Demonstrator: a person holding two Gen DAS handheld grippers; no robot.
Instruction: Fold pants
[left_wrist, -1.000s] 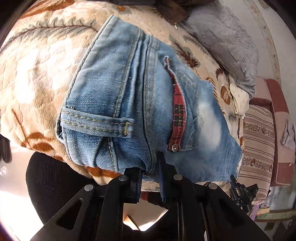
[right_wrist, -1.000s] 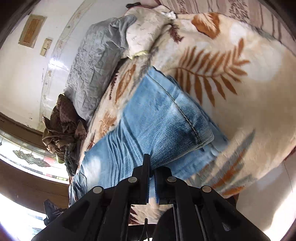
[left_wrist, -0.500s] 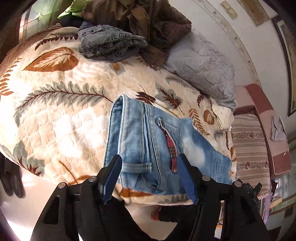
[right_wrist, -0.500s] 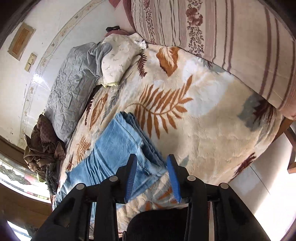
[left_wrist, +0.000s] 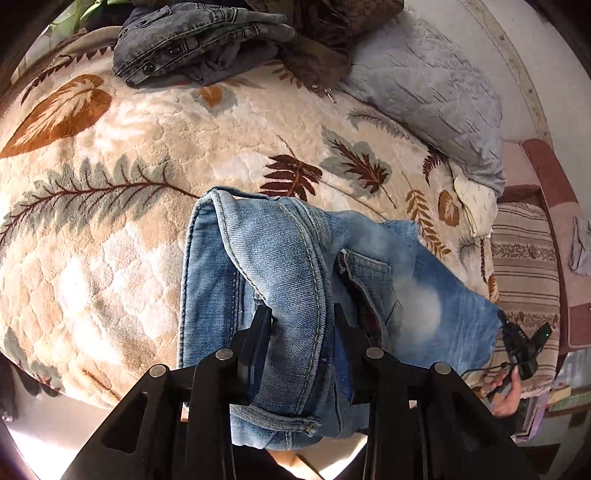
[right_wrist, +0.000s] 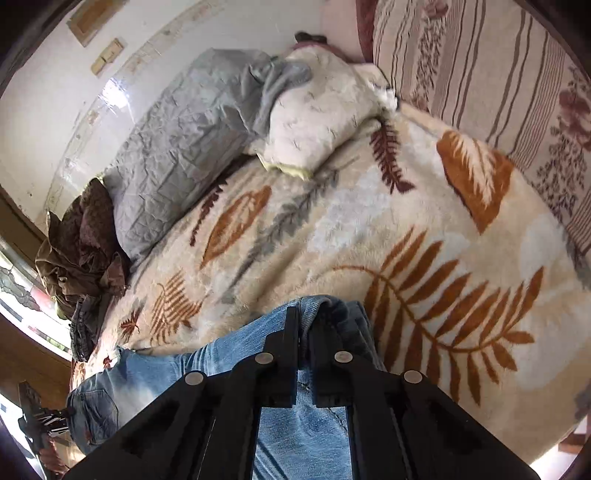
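Observation:
Light blue jeans (left_wrist: 266, 266) lie folded in half on the leaf-patterned blanket (left_wrist: 110, 229) near its front edge. My left gripper (left_wrist: 301, 317) is closed on a bunched ridge of the waistband end, lifted off the blanket. In the right wrist view my right gripper (right_wrist: 303, 325) is shut on the leg-hem end of the jeans (right_wrist: 229, 354), with denim pinched between the fingers. The other gripper and the hand holding it show at the far right of the left wrist view (left_wrist: 521, 350).
A pile of dark denim and brown clothes (left_wrist: 207, 40) lies at the back of the bed. A grey quilted pillow (left_wrist: 428, 92) and a cream pillow (right_wrist: 325, 122) lie along the wall. A striped cover (right_wrist: 498, 74) lies on the right.
Both grippers, open and drawn back half a second ago, have moved in and closed on the jeans. The waistband end is now bunched and raised.

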